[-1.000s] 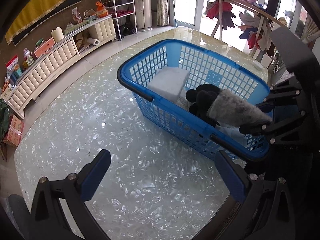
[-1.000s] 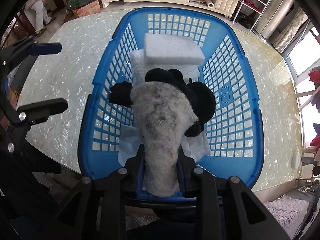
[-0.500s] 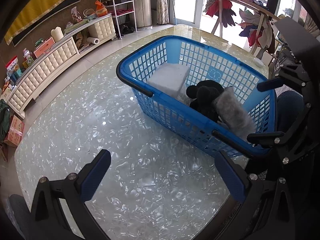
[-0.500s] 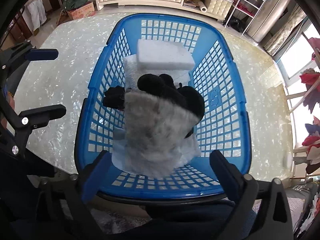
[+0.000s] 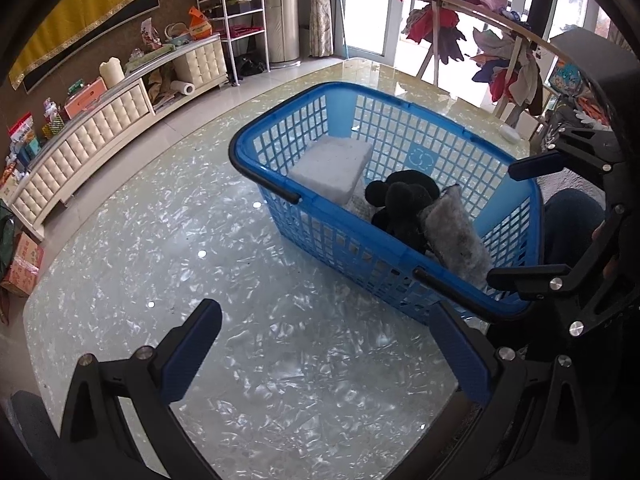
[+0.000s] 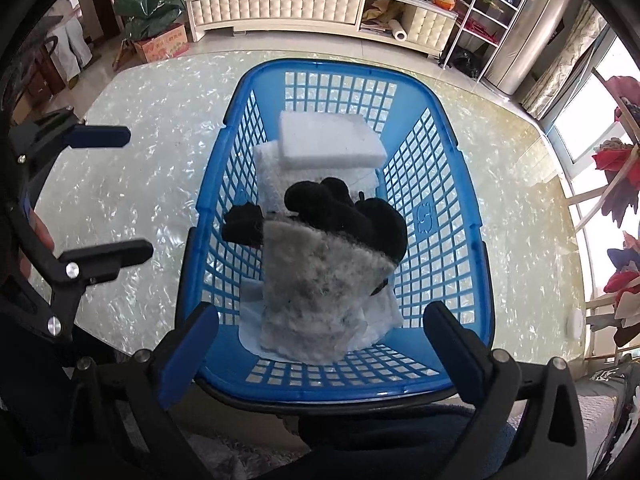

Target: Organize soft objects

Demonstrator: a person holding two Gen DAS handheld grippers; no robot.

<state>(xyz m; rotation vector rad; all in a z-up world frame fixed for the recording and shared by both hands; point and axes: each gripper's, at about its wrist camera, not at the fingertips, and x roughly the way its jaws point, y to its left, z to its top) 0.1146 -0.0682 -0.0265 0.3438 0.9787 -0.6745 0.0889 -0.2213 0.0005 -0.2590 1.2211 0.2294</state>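
A blue plastic basket [image 5: 472,152] [image 6: 452,264] stands on the marbled table. Inside lie a white foam block [image 5: 330,168] [image 6: 330,144], a black plush toy [image 5: 404,204] [image 6: 344,212] and a grey furry cloth [image 5: 456,240] [image 6: 320,292] leaning on the toy, over white sheets [image 6: 384,320]. My right gripper [image 6: 326,354] is open and empty at the basket's near end; it also shows in the left wrist view [image 5: 532,220]. My left gripper [image 5: 326,356] is open and empty over bare table left of the basket; it also shows in the right wrist view [image 6: 116,192].
A long cream cabinet [image 5: 84,140] [image 6: 280,8] with clutter runs along the wall. A wire shelf [image 5: 240,12] and a clothes rack [image 5: 460,20] stand beyond the table. The table edge [image 5: 24,312] is near at the left.
My right gripper opened and let go of the grey furry cloth, which now rests in the basket. The right gripper drew back to the basket's near end. The left gripper stayed still.
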